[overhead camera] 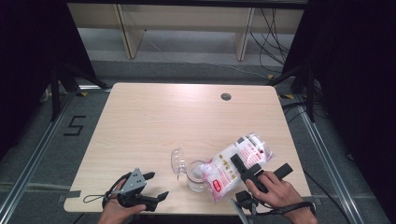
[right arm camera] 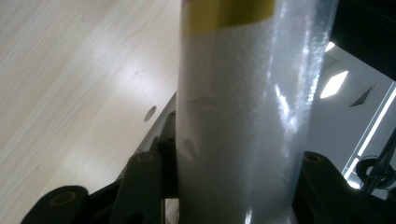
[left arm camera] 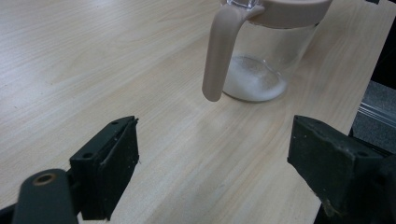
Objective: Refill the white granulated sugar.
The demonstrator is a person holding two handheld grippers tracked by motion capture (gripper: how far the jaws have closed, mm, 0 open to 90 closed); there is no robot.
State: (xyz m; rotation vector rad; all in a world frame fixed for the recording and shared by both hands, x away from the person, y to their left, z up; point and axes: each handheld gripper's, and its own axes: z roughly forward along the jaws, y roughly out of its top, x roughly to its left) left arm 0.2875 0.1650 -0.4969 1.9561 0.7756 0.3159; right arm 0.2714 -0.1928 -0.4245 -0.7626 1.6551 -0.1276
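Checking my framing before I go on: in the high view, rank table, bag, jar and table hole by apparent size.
1. table
2. bag, tilted over the jar, clamped in the right gripper
3. jar, partly covered by the bag, so unsure
4. table hole

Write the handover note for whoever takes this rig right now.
Left gripper: open, holding nothing, at the table's near-left edge.
Right gripper: shut on the plastic bag of white granules, tilted with its mouth at the jar.
Glass jar: upright near the front edge, its lid hinged open.
Done: a thin white layer covers the jar's bottom.
Left: probably pour more, set the bag down, close the lid.
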